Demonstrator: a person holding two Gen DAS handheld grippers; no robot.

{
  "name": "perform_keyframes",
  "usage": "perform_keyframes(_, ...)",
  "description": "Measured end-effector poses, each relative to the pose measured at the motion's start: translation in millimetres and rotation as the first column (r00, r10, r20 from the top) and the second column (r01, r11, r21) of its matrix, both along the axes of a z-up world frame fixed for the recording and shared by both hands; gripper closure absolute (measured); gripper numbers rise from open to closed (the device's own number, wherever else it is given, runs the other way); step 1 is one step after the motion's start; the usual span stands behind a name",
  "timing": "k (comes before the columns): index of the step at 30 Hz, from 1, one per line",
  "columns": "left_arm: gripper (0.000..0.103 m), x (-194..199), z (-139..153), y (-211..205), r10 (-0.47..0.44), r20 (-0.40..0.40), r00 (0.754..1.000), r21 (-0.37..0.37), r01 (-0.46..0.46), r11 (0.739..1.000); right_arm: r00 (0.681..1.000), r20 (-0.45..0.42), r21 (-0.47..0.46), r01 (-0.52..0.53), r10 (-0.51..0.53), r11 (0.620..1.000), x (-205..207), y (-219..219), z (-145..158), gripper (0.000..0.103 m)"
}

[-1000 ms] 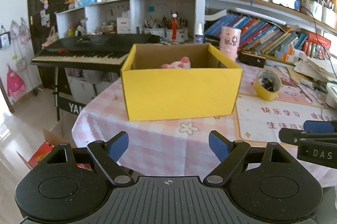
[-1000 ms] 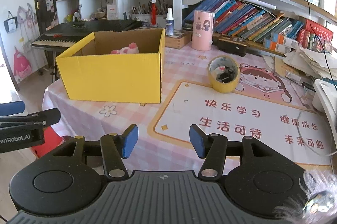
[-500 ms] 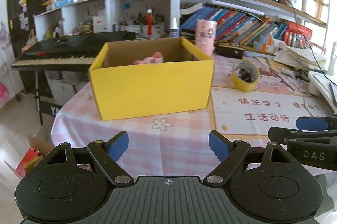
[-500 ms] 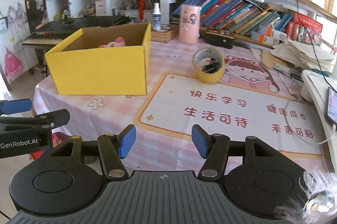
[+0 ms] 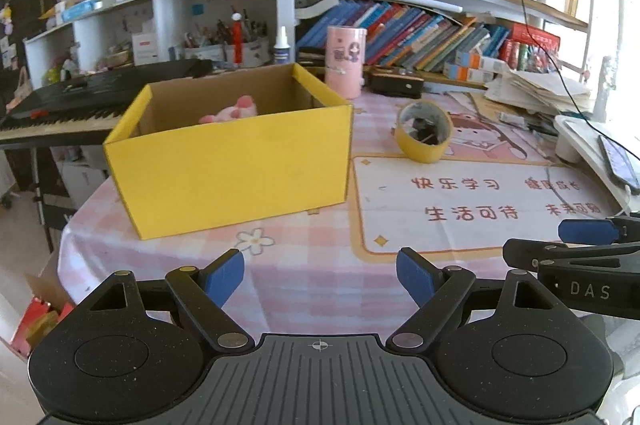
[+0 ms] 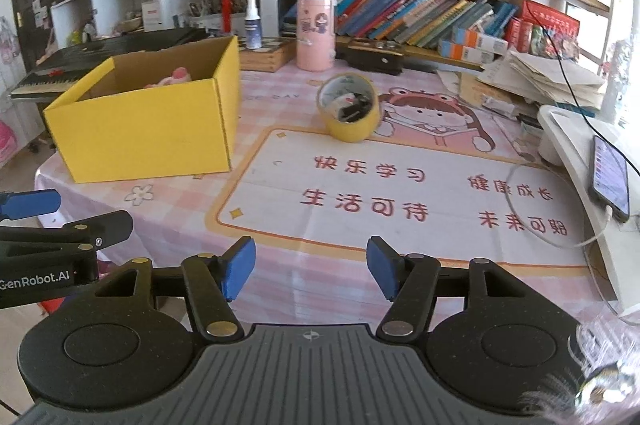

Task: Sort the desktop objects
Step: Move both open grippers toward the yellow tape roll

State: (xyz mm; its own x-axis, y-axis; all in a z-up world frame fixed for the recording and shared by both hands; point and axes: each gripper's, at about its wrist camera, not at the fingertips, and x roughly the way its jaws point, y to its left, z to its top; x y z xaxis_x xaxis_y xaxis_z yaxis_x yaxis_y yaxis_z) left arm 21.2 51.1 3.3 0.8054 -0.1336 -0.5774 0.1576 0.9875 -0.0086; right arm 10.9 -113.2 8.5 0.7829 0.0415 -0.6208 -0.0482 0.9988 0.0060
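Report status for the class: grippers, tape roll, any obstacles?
Left gripper open, empty. Right gripper empty, jaws just opening. Tape roll on table beside yellow box. Path clear.

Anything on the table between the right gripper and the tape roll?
Nothing stands there: only the printed mat on the tablecloth lies between the open right gripper and the tape roll, seen in the right wrist view.

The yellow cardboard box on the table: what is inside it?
Inside the open yellow cardboard box lies a pink plush toy; only its top shows above the front wall. The box walls hide the floor, so I cannot tell whether anything else lies there.
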Motion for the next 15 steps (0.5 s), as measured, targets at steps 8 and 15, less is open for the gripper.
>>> perform_keyframes(8, 0.017, 13.4, -0.4, -24.2, -0.054, -0.008, 0.999, 0.001, 0.054, 0.999, 0.999, -0.008, 0.000, 0.044, -0.044, 0.999, 6.1, -23.1, 0.0, 0.042)
perform_keyframes(15, 0.017, 28.0, -1.9, -47.8, -0.090, -0.020, 0.996, 0.005, 0.090, 0.996, 0.997, -0.018, 0.002, 0.074, -0.074, 0.997, 16.9, -46.7, -0.4, 0.041)
